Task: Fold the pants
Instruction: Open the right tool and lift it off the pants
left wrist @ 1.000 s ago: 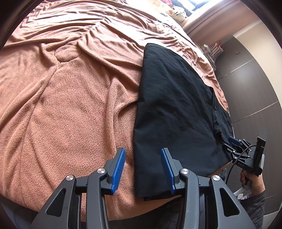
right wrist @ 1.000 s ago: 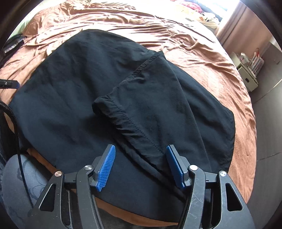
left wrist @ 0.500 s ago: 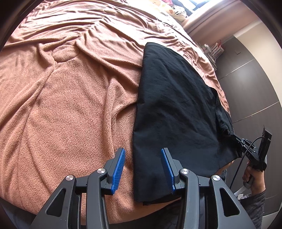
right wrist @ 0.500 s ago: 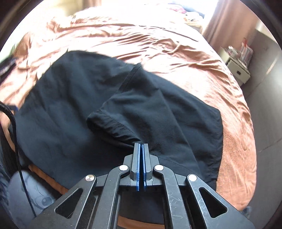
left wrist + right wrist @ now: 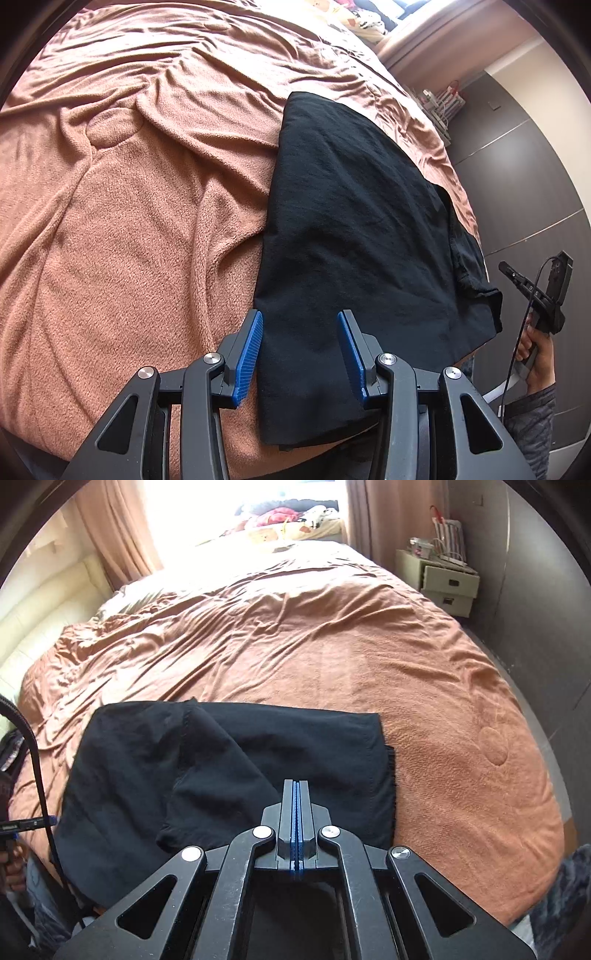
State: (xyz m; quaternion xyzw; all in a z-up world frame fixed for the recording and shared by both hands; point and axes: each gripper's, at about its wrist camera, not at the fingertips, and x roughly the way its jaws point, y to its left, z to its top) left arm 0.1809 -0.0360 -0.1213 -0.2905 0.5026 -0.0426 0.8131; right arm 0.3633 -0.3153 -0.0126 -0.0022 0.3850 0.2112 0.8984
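Black pants [image 5: 351, 229] lie folded on a brown blanket [image 5: 129, 221] near the bed's front edge. My left gripper [image 5: 299, 315] hovers open above their near left edge, with cloth below the blue pads [image 5: 251, 350] but not pinched. In the left wrist view my right gripper [image 5: 508, 267] is off the bed's right edge, clear of the pants' corner, with a hand [image 5: 535, 343] on its grip. From its own camera, the right gripper [image 5: 295, 786] is shut with its blue pads together and no cloth between them. The pants [image 5: 221, 768] lie beneath it with a folded flap on top.
A dark wardrobe [image 5: 535, 184] runs along the bed's right side. A pale drawer cabinet [image 5: 448, 579] with clutter stands at the far corner. Clothes and toys [image 5: 288, 517] are heaped by the bright window. The brown blanket [image 5: 369, 646] stretches wide beyond the pants.
My right gripper went from open over the pants' hem to shut. It drew back off the bed's edge, rose and rolled. The left gripper stayed where it was.
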